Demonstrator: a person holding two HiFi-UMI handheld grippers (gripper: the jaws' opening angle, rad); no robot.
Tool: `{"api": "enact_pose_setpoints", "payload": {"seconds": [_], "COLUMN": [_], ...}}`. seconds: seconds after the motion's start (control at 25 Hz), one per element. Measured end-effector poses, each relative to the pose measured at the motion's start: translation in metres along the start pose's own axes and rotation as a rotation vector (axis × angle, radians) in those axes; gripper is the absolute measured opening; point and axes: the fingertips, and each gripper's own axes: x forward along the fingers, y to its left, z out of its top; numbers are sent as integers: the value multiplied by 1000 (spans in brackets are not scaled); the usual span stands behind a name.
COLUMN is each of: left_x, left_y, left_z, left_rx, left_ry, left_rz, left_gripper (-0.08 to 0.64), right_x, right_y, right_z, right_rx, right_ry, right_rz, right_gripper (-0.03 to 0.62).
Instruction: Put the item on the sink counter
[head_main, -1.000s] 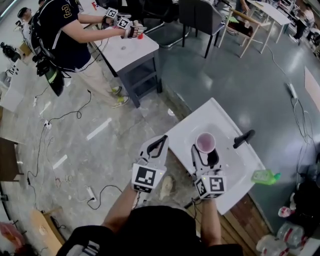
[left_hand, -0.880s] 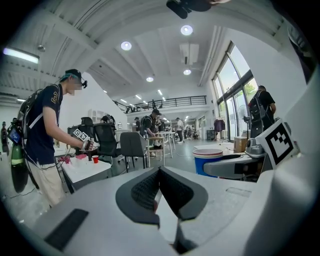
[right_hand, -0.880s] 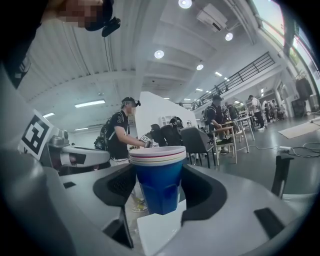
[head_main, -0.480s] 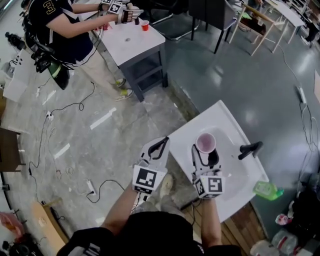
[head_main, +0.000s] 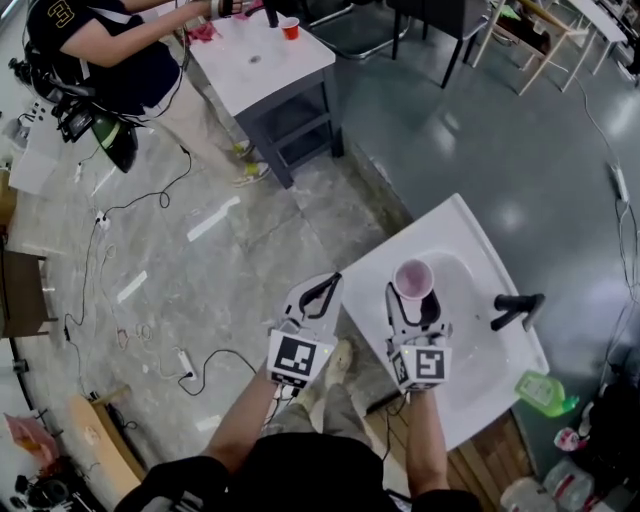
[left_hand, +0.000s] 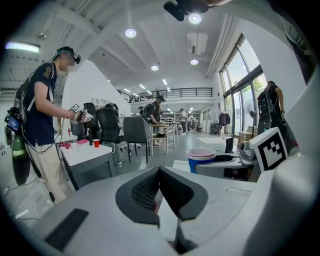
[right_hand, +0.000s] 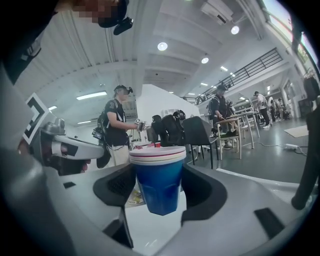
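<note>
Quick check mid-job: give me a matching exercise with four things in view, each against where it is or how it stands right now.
Things:
1. blue cup
2. left gripper
3. black faucet
4. red cup

Places or states:
A. on the far table
B. fingers together, nothing held
C. fixed to the sink counter
D. clamped between the fingers of the right gripper

Pairs: 1-D, 2-B, 3-C, 4-A

Person in black, a grey gripper in each hand
Black top (head_main: 300, 470) with white stripes at the left shoulder (head_main: 178, 494); left gripper (head_main: 320, 290) and right gripper (head_main: 411, 300) have pale grey shells, black ribbed pads (left_hand: 145, 189) and black-and-white marker cubes (head_main: 298, 357).
</note>
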Motion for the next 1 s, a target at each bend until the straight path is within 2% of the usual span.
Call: {"api": "enact_pose_setpoints", "payload": {"seconds": [0.12,0.32,0.44,0.68,1.0], "left_x": [9,20,28,40,45], "left_y": [5,9,12,20,26], "left_z": [-6,-24,-28,-41,-56], "left_rx": [14,-17,6,2,-45], "left_ry": [-7,35,26,40,92], "left_rz": [1,0,-1,-3,-6], "left_gripper": [2,2,2,2,3], "right_x": [9,22,31,47,61], "right_y": [-3,-4,-8,-10,-8], "right_z": [-15,-34,-46,-66,-79], "right_rx": [1,16,18,24,14], "right_ry": [17,34,47,77,101], "right_rz": [6,18,22,33,42], "right_gripper": [285,285,285,285,286]}}
